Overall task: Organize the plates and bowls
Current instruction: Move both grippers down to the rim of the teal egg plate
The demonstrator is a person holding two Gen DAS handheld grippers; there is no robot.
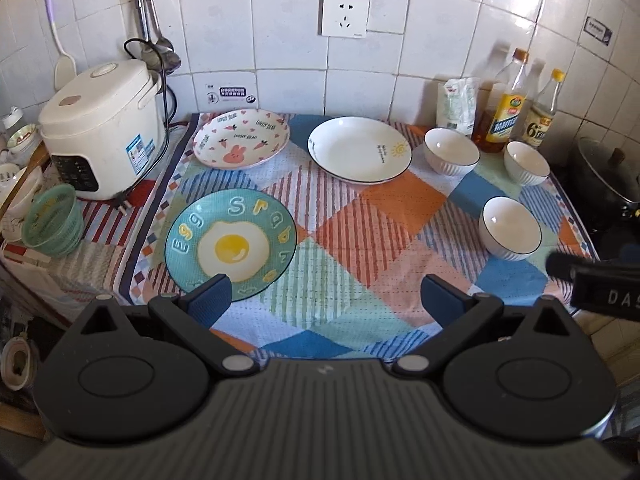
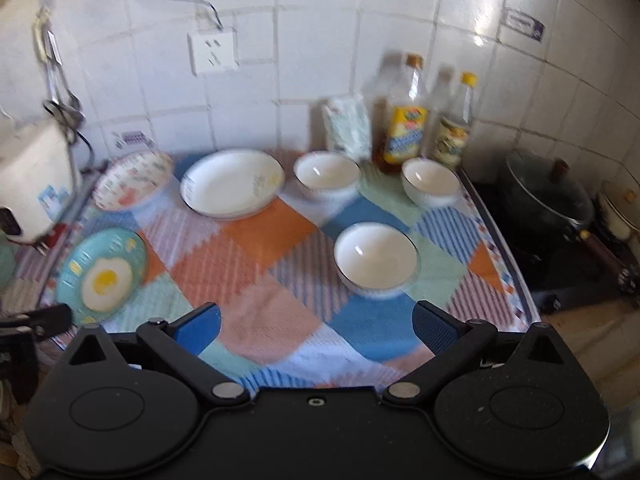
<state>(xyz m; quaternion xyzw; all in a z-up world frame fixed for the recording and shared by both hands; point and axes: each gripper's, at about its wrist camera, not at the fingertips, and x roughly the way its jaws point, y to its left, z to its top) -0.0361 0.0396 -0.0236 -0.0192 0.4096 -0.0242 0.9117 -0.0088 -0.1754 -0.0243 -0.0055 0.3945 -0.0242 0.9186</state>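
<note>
On the patchwork cloth lie three plates: a teal fried-egg plate (image 1: 231, 245) near the front left, a pink rabbit plate (image 1: 241, 138) behind it, and a white sun plate (image 1: 359, 149) at the back middle. Three white bowls stand to the right: one (image 1: 451, 151), one (image 1: 526, 162) and the nearest one (image 1: 511, 227). My left gripper (image 1: 325, 300) hovers open above the cloth, its left finger over the egg plate's near rim. My right gripper (image 2: 317, 326) is open too, just short of the nearest bowl (image 2: 376, 260). The right wrist view is blurred.
A white rice cooker (image 1: 102, 126) and a green basket (image 1: 54, 220) stand at the left. Two bottles (image 1: 510, 106) and a white bag (image 1: 458, 106) line the tiled wall. A black wok with a lid (image 2: 548, 200) sits on the stove to the right.
</note>
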